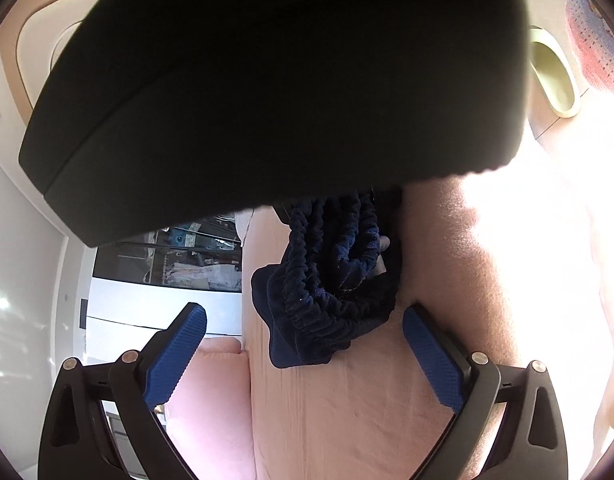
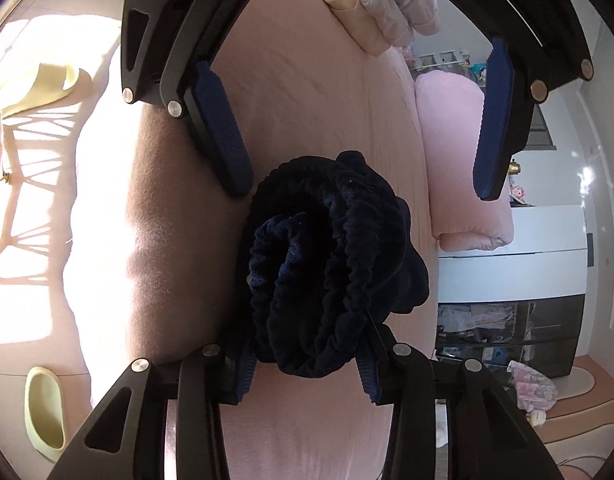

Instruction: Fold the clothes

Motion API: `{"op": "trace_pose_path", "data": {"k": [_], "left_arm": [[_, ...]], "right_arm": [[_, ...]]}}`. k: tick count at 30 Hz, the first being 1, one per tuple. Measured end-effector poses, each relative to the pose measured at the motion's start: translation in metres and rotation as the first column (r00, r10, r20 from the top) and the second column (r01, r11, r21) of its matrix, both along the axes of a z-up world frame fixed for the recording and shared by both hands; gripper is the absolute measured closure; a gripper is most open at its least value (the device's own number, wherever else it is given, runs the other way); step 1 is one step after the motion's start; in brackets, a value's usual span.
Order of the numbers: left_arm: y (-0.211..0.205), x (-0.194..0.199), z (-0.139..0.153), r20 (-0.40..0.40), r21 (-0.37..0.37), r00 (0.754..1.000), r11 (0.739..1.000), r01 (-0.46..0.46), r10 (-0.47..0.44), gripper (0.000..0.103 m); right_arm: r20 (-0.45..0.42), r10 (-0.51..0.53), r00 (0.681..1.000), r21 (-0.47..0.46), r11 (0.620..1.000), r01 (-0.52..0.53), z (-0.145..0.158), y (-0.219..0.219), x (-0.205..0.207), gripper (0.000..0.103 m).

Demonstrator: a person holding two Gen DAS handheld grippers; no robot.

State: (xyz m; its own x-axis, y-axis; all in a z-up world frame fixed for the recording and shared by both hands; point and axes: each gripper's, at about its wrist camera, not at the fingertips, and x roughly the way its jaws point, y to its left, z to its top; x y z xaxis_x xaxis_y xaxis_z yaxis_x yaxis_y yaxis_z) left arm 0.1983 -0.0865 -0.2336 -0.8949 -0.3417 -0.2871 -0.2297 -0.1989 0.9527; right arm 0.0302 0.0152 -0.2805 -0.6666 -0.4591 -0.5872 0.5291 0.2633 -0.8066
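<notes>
The right gripper's [image 2: 307,376] pad tips are buried in the dark garment [image 2: 331,264], so actual contact is hidden. From the left gripper [image 1: 305,344], a black housing [image 1: 267,92] fills the upper view, covering the garment's far end. Beyond its right finger, sunlight whites out the bed [image 1: 547,240].

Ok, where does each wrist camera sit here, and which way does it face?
Right wrist: on the right gripper, looking along its fingers, which clamp a rolled dark blue garment on a pink bed; the left gripper faces it, open.
Left wrist: on the left gripper, looking the opposite way across the bed; its own fingers stand wide apart, with a blurred black bulk above.
Shared: the garment and the bed.
</notes>
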Motion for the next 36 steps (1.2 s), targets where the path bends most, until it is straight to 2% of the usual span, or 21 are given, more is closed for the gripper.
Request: {"op": "trace_pose_path", "data": {"k": [4,7,10,16,22,25,30,33,36], "left_arm": [[-0.005,-0.002,0.006,0.019,0.051,1.0,0.999,0.004,-0.005,0.0],[-0.006,-0.002,0.007,0.036,0.048,0.999,0.998,0.028,-0.029,0.0],[-0.007,-0.002,0.005,0.031,0.032,0.998,0.998,0.055,-0.056,0.0],[-0.008,-0.006,0.01,0.05,0.059,0.997,0.997,0.058,-0.061,0.0],[-0.008,-0.007,0.011,0.048,0.068,0.994,0.993,0.099,-0.102,0.0],[-0.009,-0.008,0.013,0.056,0.084,0.992,0.991,0.104,-0.109,0.0],[-0.013,-0.013,0.019,0.075,0.122,0.994,0.99,0.071,-0.081,0.0],[-0.013,-0.013,0.019,0.072,0.111,0.995,0.992,0.068,-0.076,0.0],[-0.012,-0.011,0.016,0.051,0.069,0.993,0.992,0.103,-0.106,0.0]], "right_arm": [[0.149,-0.053,0.987,-0.028,0.998,0.058,0.015,0.007,-0.004,0.063],[0.285,-0.083,0.955,-0.06,0.993,0.104,0.028,0.019,-0.006,0.063],[0.366,-0.095,0.926,-0.08,0.988,0.133,0.036,0.021,-0.008,0.063],[0.395,-0.079,0.916,-0.086,0.989,0.122,0.04,0.008,0.011,0.064],[0.492,-0.091,0.866,-0.109,0.98,0.164,0.057,0.012,0.008,0.064],[0.531,-0.079,0.844,-0.11,0.981,0.161,0.071,-0.009,-0.019,0.064],[0.529,-0.06,0.846,-0.086,0.989,0.123,0.081,-0.014,-0.01,0.064],[0.548,-0.059,0.835,-0.08,0.989,0.123,0.083,-0.013,-0.005,0.064],[0.569,-0.056,0.82,-0.079,0.989,0.123,0.088,-0.016,-0.007,0.064]]}}
